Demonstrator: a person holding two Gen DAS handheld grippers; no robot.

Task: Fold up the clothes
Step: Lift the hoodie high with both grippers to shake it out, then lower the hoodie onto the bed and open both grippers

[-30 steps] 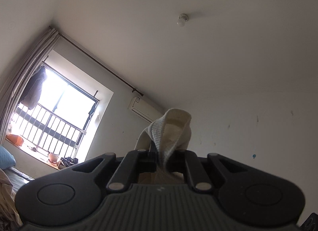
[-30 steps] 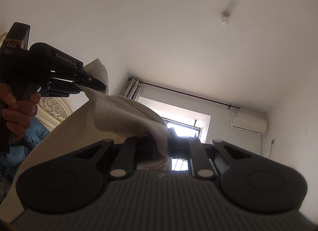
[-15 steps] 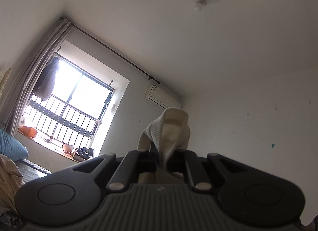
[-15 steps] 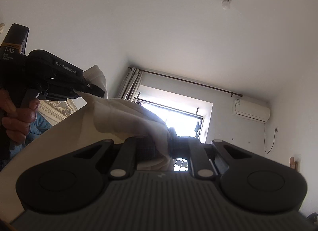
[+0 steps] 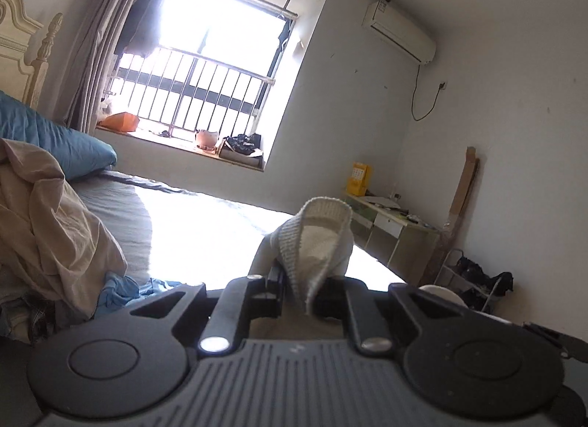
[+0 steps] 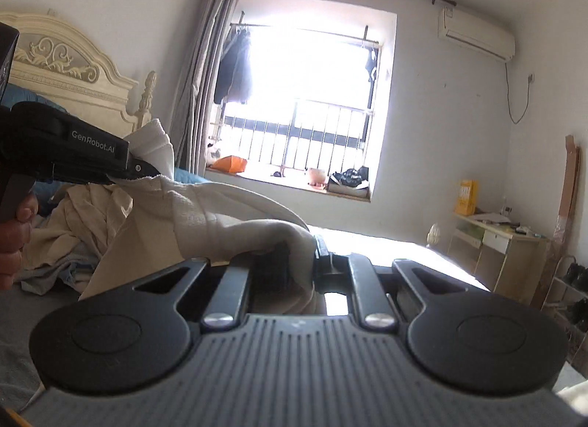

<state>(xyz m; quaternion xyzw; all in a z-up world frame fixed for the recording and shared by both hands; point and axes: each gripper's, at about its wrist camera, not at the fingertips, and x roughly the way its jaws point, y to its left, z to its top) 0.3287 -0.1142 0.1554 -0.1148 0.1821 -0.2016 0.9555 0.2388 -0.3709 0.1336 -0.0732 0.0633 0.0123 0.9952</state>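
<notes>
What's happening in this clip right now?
A person holds a cream garment stretched between two handheld grippers over a bed. The right gripper is clamped on one part of it. The left gripper has the ribbed hem between its fingers, and its jaws have just been opening. More clothes lie crumpled on the bed.
</notes>
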